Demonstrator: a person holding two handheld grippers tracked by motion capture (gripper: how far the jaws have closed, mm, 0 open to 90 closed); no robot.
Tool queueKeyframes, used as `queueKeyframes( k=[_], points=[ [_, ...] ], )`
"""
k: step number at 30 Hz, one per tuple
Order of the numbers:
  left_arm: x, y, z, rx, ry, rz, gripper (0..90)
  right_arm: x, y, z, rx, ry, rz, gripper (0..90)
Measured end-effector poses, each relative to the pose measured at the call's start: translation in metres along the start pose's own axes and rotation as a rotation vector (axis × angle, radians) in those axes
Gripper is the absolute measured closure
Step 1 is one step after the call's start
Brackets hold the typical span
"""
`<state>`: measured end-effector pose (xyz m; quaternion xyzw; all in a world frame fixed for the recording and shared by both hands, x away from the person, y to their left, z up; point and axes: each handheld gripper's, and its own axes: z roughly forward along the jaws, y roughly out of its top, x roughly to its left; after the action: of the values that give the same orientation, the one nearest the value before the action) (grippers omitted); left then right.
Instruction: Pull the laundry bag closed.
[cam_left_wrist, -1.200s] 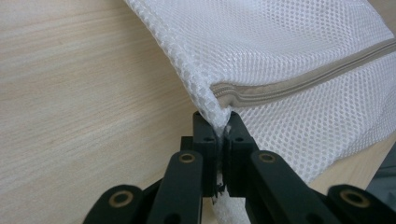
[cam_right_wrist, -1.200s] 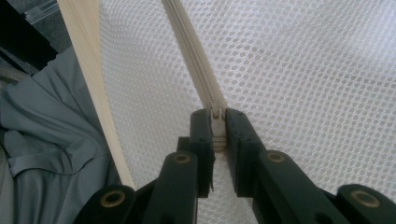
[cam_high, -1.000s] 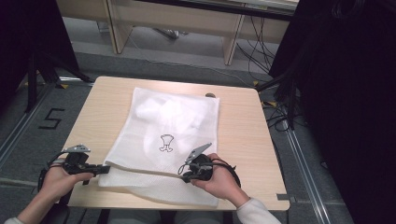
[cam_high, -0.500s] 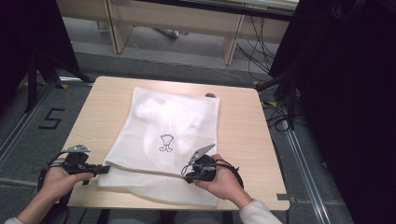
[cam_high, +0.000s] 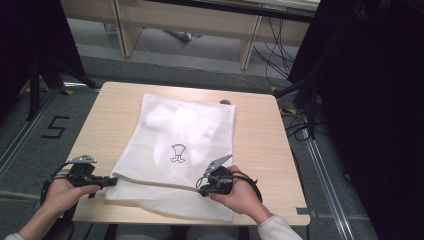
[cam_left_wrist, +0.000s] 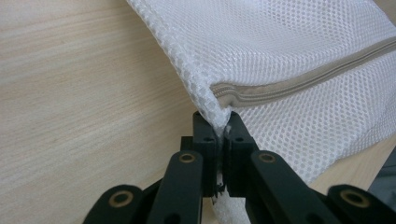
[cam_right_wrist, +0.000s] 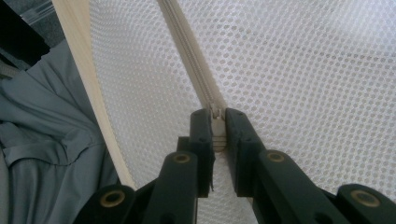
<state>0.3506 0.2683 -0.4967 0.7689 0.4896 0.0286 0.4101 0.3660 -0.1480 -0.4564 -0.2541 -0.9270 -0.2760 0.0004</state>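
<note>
Right gripper view: my right gripper (cam_right_wrist: 216, 122) is clamped on the zipper pull (cam_right_wrist: 216, 116), the zipper (cam_right_wrist: 187, 51) running straight ahead from the jaws toward my left gripper (cam_left_wrist: 219, 125), which pinches the mesh laundry bag (cam_high: 187, 130) corner at the zipper's far end.

The mesh laundry bag (cam_high: 182, 150) lies flat on the table (cam_high: 260, 135), stretching away from both hand-held grippers toward the table's far edge. The left hand-held gripper (cam_high: 107, 180) sits at the bag's near left corner, that corner (cam_left_wrist: 215, 112) caught between its jaws, with the table's bare top to its left. The zipper (cam_left_wrist: 308, 79) runs from that corner rightward toward the right hand-held gripper (cam_high: 201, 186). The right hand-held gripper rests on the bag near its near right end, the zipper pull (cam_right_wrist: 216, 122) between its jaws. A strip of the bag lies nearer the person than both hand-held grippers, overhanging the table's near edge.
</note>
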Motion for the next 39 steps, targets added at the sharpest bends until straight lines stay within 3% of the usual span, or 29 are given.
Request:
queueKeyframes(
  k=[6, 8, 10, 13, 15, 20, 28, 31, 35, 39],
  points=[
    [0.000, 0.001, -0.001, 0.021, 0.002, 0.005, 85.6, -0.001, -0.002, -0.001, 0.001, 0.003, -0.001, 82.6],
    [0.000, 0.000, 0.000, -0.002, 0.003, 0.000, 85.6, -0.001, -0.003, -0.001, 0.004, -0.005, 0.002, 82.6],
    [0.000, 0.000, 0.000, 0.000, 0.003, 0.000, 85.6, -0.002, -0.005, -0.002, 0.005, -0.008, 0.019, 82.6],
    [0.000, 0.000, 0.000, 0.001, 0.003, 0.001, 85.6, -0.003, -0.006, -0.003, 0.002, -0.003, 0.006, 82.6],
    [0.001, 0.001, -0.001, 0.024, 0.000, 0.005, 85.6, -0.003, -0.007, -0.003, 0.003, -0.011, 0.005, 82.6],
    [0.000, 0.000, 0.000, 0.000, 0.003, 0.000, 85.6, -0.004, -0.008, -0.004, 0.003, -0.010, 0.005, 82.6],
    [0.000, 0.001, -0.001, 0.021, 0.001, 0.004, 85.6, -0.005, -0.010, -0.007, 0.002, -0.013, 0.011, 82.6],
    [0.000, 0.000, 0.000, 0.000, 0.003, 0.000, 85.6, -0.005, -0.011, -0.007, 0.005, -0.012, 0.010, 82.6],
    [0.000, 0.001, -0.001, 0.016, 0.002, 0.003, 85.6, -0.006, -0.012, -0.008, 0.004, -0.016, 0.009, 82.6],
    [0.000, 0.000, 0.000, 0.001, 0.003, 0.000, 85.6, -0.006, -0.014, -0.008, 0.003, -0.018, 0.016, 82.6]
  ],
)
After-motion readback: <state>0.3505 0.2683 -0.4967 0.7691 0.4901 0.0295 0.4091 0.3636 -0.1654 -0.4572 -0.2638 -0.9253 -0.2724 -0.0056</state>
